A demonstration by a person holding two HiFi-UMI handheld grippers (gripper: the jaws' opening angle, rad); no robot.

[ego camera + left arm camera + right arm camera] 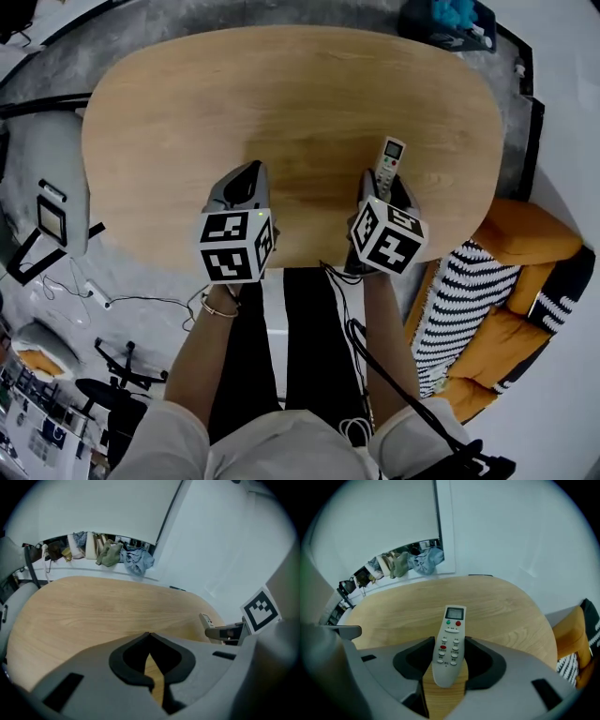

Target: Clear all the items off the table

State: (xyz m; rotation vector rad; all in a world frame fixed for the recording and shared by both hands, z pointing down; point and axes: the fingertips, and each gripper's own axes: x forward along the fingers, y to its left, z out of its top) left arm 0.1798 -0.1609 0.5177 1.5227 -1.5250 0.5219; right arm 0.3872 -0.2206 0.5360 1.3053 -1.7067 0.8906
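1. The long white plastic remote control [449,639] sits between the jaws of the right gripper [450,643], over the near right part of the oval light-wood table [281,94]. The pads press on its two long sides, about mid-body.
2. The left gripper [149,635] is closed, with nothing in it.
3. Handling guess: light, stiff, smooth casing. It may pivot or slip if pinched near one end, so hold it across the narrow width near the middle.
4. Its long axis runs away from the person. The screen end points at the far table edge, buttons up, rounded end nearest the person.
5. Lifted or resting on the table: cannot tell.
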